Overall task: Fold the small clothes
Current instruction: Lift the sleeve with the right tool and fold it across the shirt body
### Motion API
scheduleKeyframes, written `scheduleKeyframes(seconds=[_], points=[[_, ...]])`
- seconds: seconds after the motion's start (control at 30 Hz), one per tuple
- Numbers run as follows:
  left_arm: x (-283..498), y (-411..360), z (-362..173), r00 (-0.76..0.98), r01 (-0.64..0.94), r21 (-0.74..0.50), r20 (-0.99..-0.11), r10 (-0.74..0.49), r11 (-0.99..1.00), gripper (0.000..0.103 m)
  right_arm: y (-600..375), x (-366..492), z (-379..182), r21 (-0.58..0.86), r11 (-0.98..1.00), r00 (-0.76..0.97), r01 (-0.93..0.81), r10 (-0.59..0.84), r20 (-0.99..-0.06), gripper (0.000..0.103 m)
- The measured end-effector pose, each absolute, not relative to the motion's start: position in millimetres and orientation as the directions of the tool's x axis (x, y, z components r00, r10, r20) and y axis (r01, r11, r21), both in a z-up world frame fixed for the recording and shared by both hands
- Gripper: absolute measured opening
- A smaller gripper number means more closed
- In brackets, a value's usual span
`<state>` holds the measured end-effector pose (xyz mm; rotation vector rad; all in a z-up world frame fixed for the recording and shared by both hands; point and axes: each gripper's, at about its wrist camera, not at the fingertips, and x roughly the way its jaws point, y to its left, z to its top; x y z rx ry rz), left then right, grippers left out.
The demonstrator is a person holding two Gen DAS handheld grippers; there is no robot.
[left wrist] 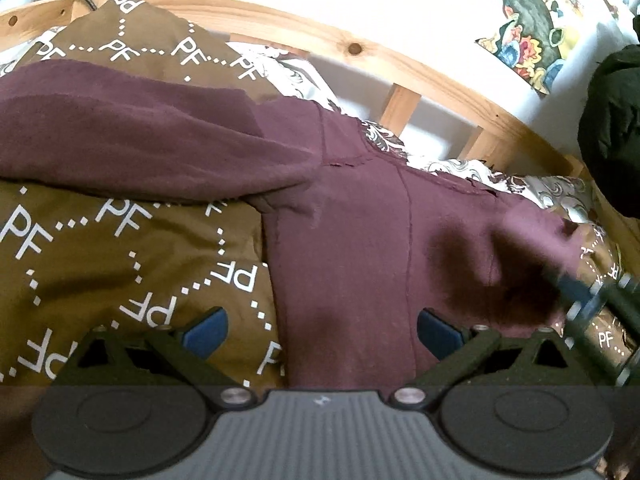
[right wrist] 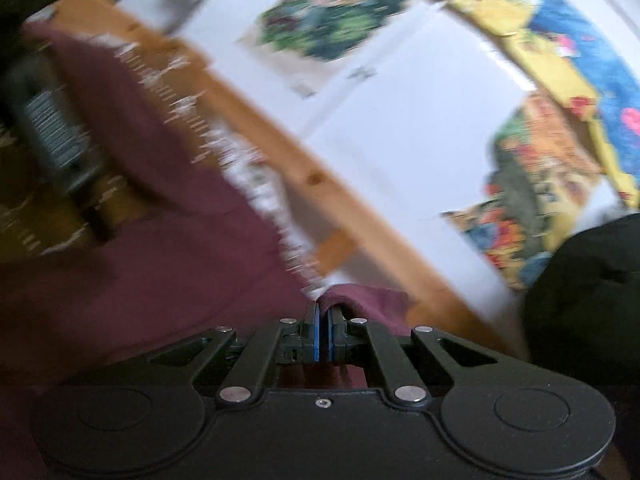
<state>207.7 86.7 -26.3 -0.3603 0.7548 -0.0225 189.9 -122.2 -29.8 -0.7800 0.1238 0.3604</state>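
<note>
A maroon garment (left wrist: 352,232) lies spread on a brown bedcover printed with white "PF" letters (left wrist: 120,264). One sleeve is folded across to the left. My left gripper (left wrist: 322,330) is open, its blue pads low over the garment's lower part, holding nothing. My right gripper (right wrist: 322,334) is shut on a fold of the maroon garment (right wrist: 360,300) and lifts it; this view is blurred by motion. The right gripper also shows in the left wrist view (left wrist: 592,296) at the garment's right edge.
A wooden bed frame (left wrist: 360,48) runs along the back against a white wall with colourful pictures (left wrist: 532,20). A patterned white pillow (left wrist: 480,172) lies behind the garment. A dark bundle (left wrist: 612,132) sits at the right.
</note>
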Motion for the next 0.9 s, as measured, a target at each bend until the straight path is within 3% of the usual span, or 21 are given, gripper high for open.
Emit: scheduleKeyframes(seconds=[0.23,0.37,0.43,0.53,0.7,0.8,0.87,0.9], points=[[214,90,-34,0.715,-0.118,-0.337,-0.682,-0.156,0.934,0.102,-97,175,-75,-0.654,0.560,0.861,-0.508,0.317,-0.397,0.006],[216,90,-37,0.707,-0.118,-0.339,-0.689,-0.161,0.933,0.102,-100,170,-81,-0.575,0.581,0.814,-0.575,0.337,-0.473,0.022],[217,91,-38,0.703,-0.116,-0.343,-0.691,-0.167,0.932,0.102,-103,168,-79,-0.536,0.602,0.800,-0.591,0.352,-0.486,0.040],[220,91,-41,0.690,-0.109,-0.353,-0.699,-0.185,0.929,0.102,-112,167,-69,-0.439,0.655,0.773,-0.615,0.392,-0.499,0.057],[223,86,-46,0.658,-0.078,-0.368,-0.718,-0.229,0.927,0.102,-127,191,-54,-0.215,0.794,0.746,-0.568,0.388,-0.541,0.070],[223,83,-47,0.656,-0.067,-0.369,-0.716,-0.237,0.927,0.102,-137,217,-53,-0.033,0.870,0.716,-0.491,0.382,-0.584,0.070],[222,84,-46,0.662,-0.068,-0.374,-0.710,-0.239,0.925,0.102,-139,227,-55,0.027,0.882,0.704,-0.470,0.393,-0.591,0.052],[222,85,-45,0.668,-0.072,-0.381,-0.705,-0.240,0.922,0.102,-136,226,-56,0.022,0.876,0.703,-0.481,0.401,-0.587,0.038]])
